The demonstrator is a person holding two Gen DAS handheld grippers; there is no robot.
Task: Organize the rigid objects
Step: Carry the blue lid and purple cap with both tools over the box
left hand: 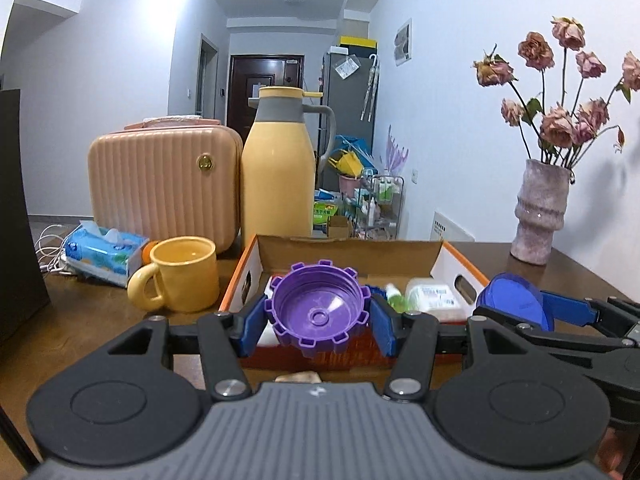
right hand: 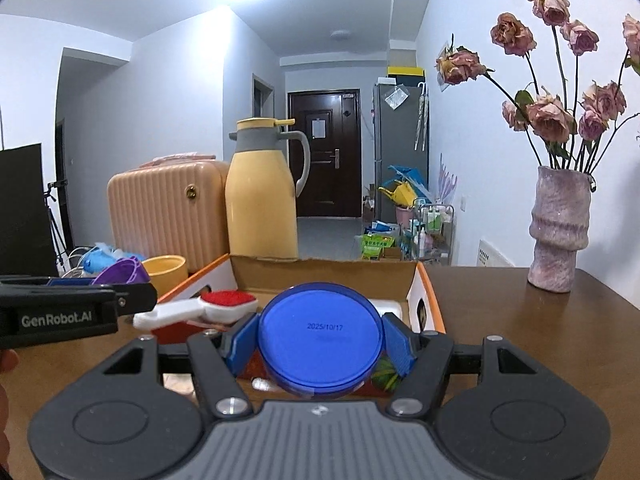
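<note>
A mug (left hand: 182,276) sits left of the cardboard box (left hand: 352,250), a jug (left hand: 278,168) behind it, a vase (left hand: 542,212) to its right.

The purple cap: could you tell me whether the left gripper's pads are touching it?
Touching. The left wrist view shows the purple cap clamped in the left gripper, with a blue pad pressed against each toothed side and no gap.

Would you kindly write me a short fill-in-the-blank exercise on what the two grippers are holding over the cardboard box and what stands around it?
1. The left gripper is shut on a ______ notched cap.
2. The right gripper is shut on a round blue lid stamped with a ______.
3. The yellow mug stands on the table beside the ______ box.
4. The vase holds dried ______.

Missing words: purple; date; cardboard; roses
</note>
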